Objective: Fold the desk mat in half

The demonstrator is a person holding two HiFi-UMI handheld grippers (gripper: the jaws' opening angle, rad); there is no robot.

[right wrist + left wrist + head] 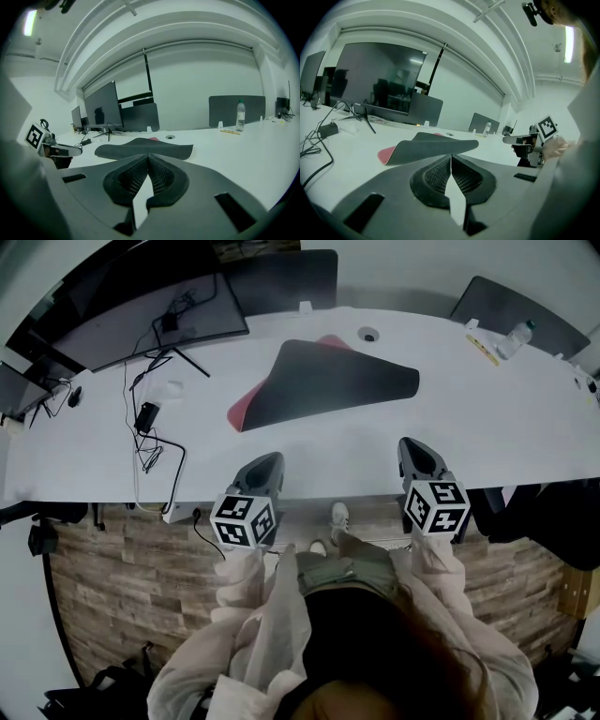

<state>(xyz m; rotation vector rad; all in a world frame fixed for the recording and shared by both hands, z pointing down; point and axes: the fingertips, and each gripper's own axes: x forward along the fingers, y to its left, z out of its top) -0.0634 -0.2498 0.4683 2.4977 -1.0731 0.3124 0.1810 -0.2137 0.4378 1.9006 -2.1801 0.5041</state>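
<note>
My right gripper (148,156) has its jaws pressed together, nothing between them. Just beyond lies the dark desk mat (145,148) on the white table (243,154) (a pink sliver peeks out at its far edge). A water bottle (240,116) stands at the back right, and my left gripper (70,149) shows at the left.

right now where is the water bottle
In the head view the water bottle stands at the far right of the desk, beside a thin yellow stick and in front of a dark divider, well right of the desk mat.
</note>
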